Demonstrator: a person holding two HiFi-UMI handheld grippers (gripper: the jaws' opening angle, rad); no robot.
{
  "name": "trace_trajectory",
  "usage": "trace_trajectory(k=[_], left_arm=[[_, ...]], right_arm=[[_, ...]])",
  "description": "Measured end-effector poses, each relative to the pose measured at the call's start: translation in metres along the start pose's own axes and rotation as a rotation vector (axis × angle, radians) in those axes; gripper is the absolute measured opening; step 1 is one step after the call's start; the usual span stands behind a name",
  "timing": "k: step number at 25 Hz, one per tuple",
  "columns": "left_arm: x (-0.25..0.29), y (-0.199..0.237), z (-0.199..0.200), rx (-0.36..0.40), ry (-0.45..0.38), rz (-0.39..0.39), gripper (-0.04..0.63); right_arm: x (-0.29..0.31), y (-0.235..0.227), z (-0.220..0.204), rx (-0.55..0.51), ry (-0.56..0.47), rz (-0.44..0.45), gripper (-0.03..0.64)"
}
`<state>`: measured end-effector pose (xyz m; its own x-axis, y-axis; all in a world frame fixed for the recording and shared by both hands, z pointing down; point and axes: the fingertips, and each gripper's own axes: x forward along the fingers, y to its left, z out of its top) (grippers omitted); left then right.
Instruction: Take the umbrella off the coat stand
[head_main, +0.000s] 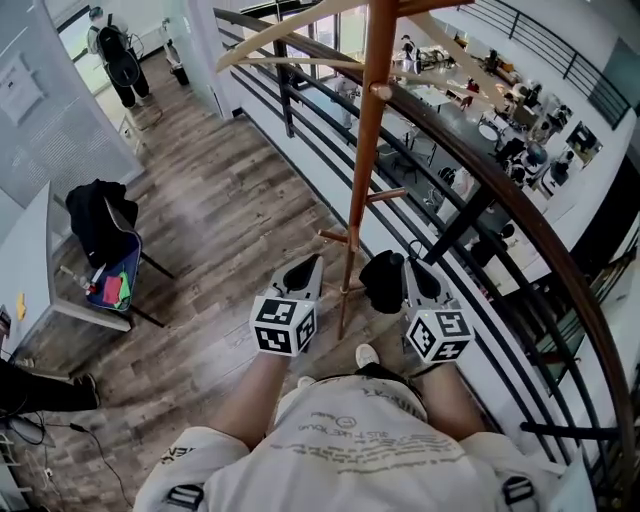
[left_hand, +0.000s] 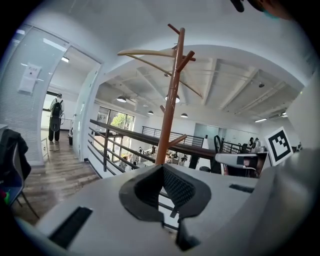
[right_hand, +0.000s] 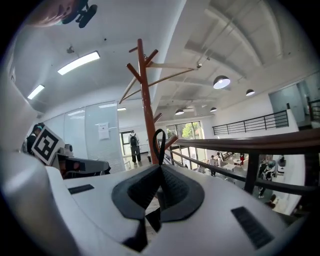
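Note:
The wooden coat stand (head_main: 366, 150) rises right in front of me, its pole (left_hand: 169, 110) between my two grippers. My right gripper (head_main: 408, 270) is shut on the black strap loop (right_hand: 159, 142) of a folded black umbrella (head_main: 382, 282). The umbrella hangs as a dark bundle just right of the pole. The loop stands free above the jaws and sits on no peg. My left gripper (head_main: 305, 270) is left of the pole, shut with nothing in it (left_hand: 162, 168). In the right gripper view the stand (right_hand: 146, 100) is just behind the loop.
A dark railing (head_main: 520, 215) runs diagonally close behind the stand, with a drop to a lower floor beyond. A chair with a black jacket (head_main: 100, 225) stands at the left by a white desk (head_main: 40, 290). A person (head_main: 118, 55) stands far down the wooden floor.

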<state>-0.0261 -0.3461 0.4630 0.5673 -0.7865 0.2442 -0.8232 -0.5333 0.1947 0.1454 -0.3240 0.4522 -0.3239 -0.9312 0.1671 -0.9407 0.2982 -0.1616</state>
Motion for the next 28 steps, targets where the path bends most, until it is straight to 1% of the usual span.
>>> trace_trajectory(k=[4,9,17,24,28], left_arm=[[0.006,-0.001,0.004,0.009,0.004,0.006,0.005],[0.011,-0.008,0.026,0.023,-0.007,0.006,0.005],[0.027,-0.02,0.023,0.029,0.007,0.009,0.005],[0.024,-0.017,0.021,0.025,-0.002,0.016,0.005],[0.019,-0.009,0.028,0.016,-0.004,0.021,0.005]], right_arm=[[0.0,-0.021,0.003,0.013,0.001,-0.068,0.006],[-0.001,-0.038,0.026,0.008,-0.02,-0.103,0.006],[0.002,-0.056,0.026,0.007,-0.018,-0.083,0.006],[0.003,-0.052,0.024,0.003,-0.02,-0.066,0.006],[0.004,-0.044,0.032,-0.001,-0.015,-0.065,0.006]])
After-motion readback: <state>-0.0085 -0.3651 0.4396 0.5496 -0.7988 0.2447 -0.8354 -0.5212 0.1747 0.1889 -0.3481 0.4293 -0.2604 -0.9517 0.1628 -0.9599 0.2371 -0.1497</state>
